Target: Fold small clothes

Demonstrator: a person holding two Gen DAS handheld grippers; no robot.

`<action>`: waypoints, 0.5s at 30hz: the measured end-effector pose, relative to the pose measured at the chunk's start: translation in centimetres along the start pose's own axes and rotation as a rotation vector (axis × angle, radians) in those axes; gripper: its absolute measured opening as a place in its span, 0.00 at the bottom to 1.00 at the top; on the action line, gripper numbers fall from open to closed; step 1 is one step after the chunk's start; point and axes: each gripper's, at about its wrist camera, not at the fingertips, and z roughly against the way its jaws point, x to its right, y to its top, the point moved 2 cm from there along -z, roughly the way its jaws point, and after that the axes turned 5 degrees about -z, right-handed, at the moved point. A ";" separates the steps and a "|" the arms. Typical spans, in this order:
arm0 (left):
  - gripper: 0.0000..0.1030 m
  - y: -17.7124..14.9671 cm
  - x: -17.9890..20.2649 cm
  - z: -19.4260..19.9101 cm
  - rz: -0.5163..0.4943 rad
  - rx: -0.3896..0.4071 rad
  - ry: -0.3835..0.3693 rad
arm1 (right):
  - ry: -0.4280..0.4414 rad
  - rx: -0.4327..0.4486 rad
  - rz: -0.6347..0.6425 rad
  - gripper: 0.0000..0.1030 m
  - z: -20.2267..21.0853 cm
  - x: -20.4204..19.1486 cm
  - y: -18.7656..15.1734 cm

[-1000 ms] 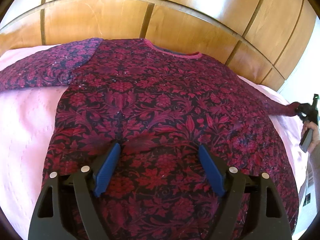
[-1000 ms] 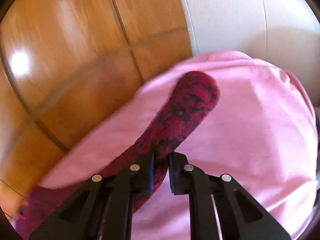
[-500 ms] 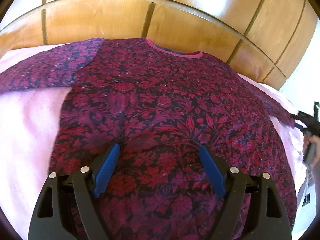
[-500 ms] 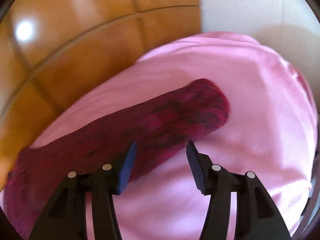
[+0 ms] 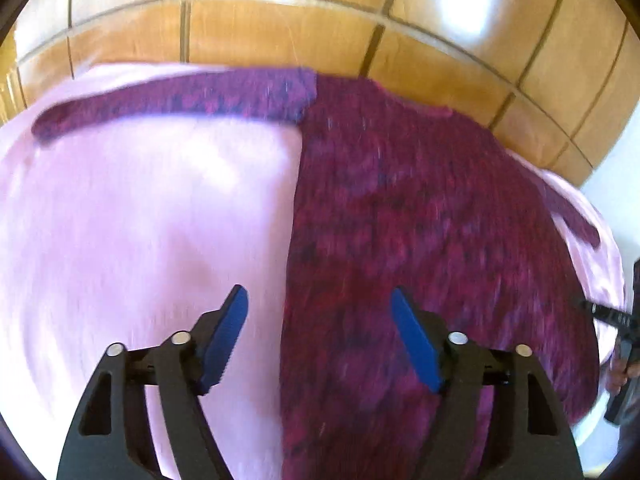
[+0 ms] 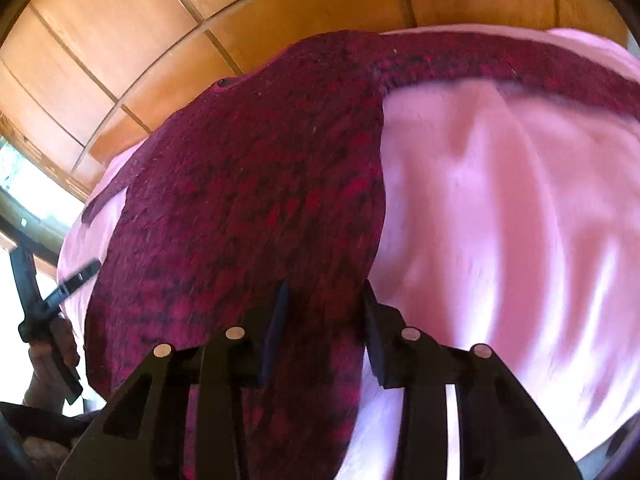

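Both claws have shifted within the last second. Right gripper (image 6: 324,300) no longer pinches the cuff of the right sleeve (image 6: 540,68): it let go, swung across to the body of the garment (image 6: 256,184), and now hovers over that body's right side edge, jaws partly apart and just closing again, with the edge seen between them though nothing is yet pinched. Left gripper (image 5: 318,320) has slid from over the middle of the garment to its left side edge; its blue pads (image 5: 234,320) stand wide apart (narrowing a little), one over the pink sheet (image 5: 140,220) and one over the fabric, gripping nothing. The red-and-black floral top itself lies flat and face up on the sheet, neckline toward the wooden headboard (image 5: 320,28), left sleeve (image 5: 172,100) stretched straight out from the shoulder and the right sleeve likewise laid out. That reads as the spreading step being finished: both sleeves are smoothed, and the two claws flanking the body suggest the first real fold is about to be set up. Both views are motion-blurred, so contact with the cloth cannot be judged.
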 end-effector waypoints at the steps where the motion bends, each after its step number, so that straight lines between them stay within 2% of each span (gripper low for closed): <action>1: 0.62 -0.8 -0.1 -0.1 -0.001 -0.022 -0.013 | 0.004 0.000 -0.015 0.34 0.0 0.3 0.0; 3: 0.52 -2.3 0.0 0.0 -0.005 -0.033 -0.047 | 0.007 -0.011 -0.028 0.35 0.2 0.4 -0.6; 4: 0.34 -2.6 0.3 0.2 -0.020 -0.030 -0.069 | 0.019 -0.026 -0.032 0.35 0.2 0.4 -0.7; 5: 0.25 -2.7 0.3 0.4 -0.027 -0.033 -0.079 | 0.021 -0.042 -0.024 0.35 0.3 -0.1 -0.9; 6: 0.22 -2.7 0.3 0.7 -0.027 -0.026 -0.078 | 0.010 -0.047 -0.007 0.31 0.2 -0.8 -1.0; 8: 0.17 -2.6 0.1 1.2 -0.016 -0.021 -0.096 | -0.020 -0.052 0.032 0.16 0.2 -1.8 -1.3; 9: 0.17 -2.4 0.1 1.6 -0.014 -0.017 -0.101 | -0.030 -0.040 0.043 0.13 0.8 -2.1 -1.2; 12: 0.15 -2.9 -0.1 2.2 -0.034 -0.030 -0.083 | -0.039 0.026 0.090 0.12 3.4 -2.7 -1.1; 13: 0.15 -3.2 -0.2 2.1 -0.034 -0.043 -0.080 | -0.047 0.028 0.109 0.12 3.6 -2.8 -1.3; 15: 0.15 -3.7 -0.4 1.6 -0.027 -0.059 -0.077 | -0.090 -0.023 0.124 0.12 2.3 -2.2 -2.2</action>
